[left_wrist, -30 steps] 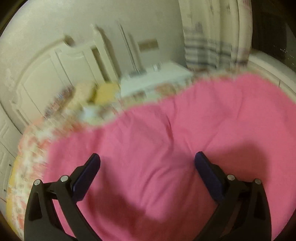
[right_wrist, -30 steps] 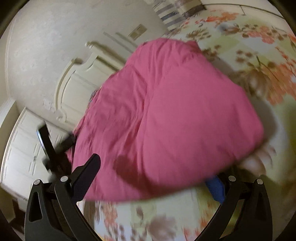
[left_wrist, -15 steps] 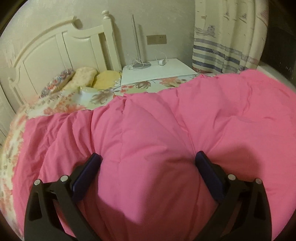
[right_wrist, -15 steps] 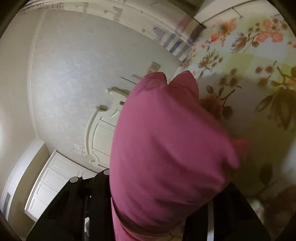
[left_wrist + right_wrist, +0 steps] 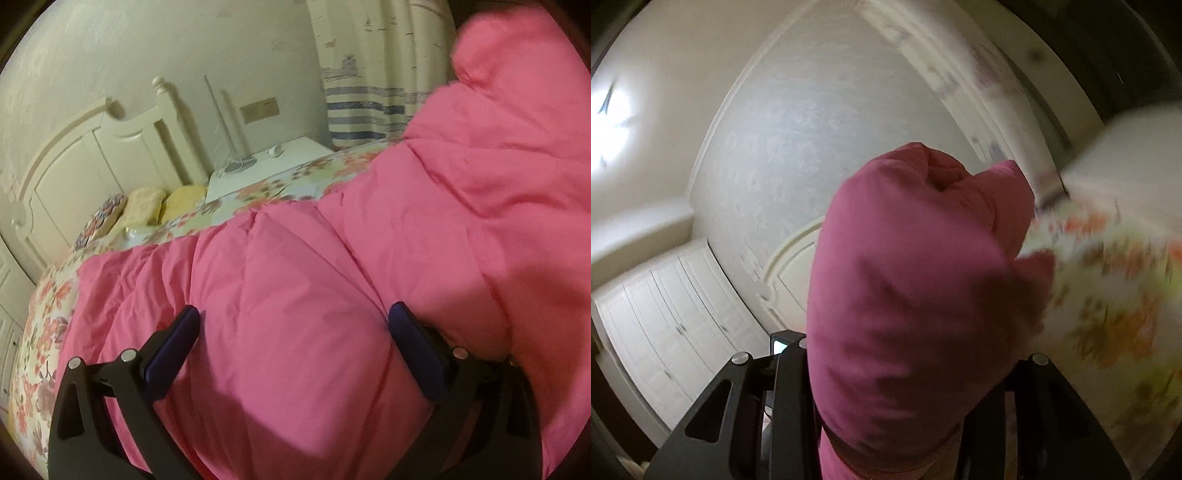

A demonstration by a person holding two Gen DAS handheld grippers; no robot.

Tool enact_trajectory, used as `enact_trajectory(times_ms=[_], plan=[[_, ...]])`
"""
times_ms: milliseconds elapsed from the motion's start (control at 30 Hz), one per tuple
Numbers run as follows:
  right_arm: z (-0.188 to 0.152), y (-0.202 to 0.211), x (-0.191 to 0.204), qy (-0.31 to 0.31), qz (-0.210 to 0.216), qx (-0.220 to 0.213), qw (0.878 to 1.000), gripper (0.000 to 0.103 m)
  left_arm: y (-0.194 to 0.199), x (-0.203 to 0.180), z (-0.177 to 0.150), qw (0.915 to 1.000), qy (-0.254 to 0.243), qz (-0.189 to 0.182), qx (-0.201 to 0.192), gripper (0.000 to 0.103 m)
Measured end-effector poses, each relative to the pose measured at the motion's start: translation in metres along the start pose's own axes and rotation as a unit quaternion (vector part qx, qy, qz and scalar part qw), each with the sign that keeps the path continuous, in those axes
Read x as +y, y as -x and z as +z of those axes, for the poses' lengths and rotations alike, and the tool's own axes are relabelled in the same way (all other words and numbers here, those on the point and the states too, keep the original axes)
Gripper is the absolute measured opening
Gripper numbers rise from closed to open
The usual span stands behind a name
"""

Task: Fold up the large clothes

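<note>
Right wrist view: right gripper [image 5: 905,369] clamped on pink quilted garment [image 5: 908,295] — advise lifting evenly — left gripper [image 5: 293,332], fingers apart, should pin the fold.

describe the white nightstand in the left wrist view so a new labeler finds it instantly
Start at the cream headboard against the wall and follow it right past its knobbed post. The white nightstand stands between that post and the blue-striped curtain, just behind the floral bedsheet. It is the only flat white top, with a thin pole rising from it.
</note>
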State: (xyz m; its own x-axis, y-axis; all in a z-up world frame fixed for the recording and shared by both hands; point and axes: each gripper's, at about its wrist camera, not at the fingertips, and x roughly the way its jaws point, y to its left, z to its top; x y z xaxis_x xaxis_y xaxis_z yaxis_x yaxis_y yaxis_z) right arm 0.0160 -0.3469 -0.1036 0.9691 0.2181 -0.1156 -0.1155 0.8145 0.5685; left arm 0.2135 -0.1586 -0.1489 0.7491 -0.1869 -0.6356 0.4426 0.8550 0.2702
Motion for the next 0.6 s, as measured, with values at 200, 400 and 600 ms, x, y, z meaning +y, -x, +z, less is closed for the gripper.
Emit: enact_trajectory(times_ms=[200, 400, 600], plan=[[0.009, -0.014, 0.076, 0.152, -0.033, 0.000, 0.988, 0.039, 0.062, 0.014, -0.009, 0.9944, 0.060, 0.037, -0.079, 0.098], [-0.002, -0.039, 0.107, 0.201, -0.039, 0.028, 0.978, 0.040, 0.069, 0.004, -0.071, 0.9899, 0.055, -0.130, -0.019, 0.093], [-0.068, -0.071, 0.207, 0.418, -0.061, 0.073, 0.904, 0.042, 0.108, 0.107, -0.113, 0.9480, 0.247, -0.185, -0.077, 0.091]])
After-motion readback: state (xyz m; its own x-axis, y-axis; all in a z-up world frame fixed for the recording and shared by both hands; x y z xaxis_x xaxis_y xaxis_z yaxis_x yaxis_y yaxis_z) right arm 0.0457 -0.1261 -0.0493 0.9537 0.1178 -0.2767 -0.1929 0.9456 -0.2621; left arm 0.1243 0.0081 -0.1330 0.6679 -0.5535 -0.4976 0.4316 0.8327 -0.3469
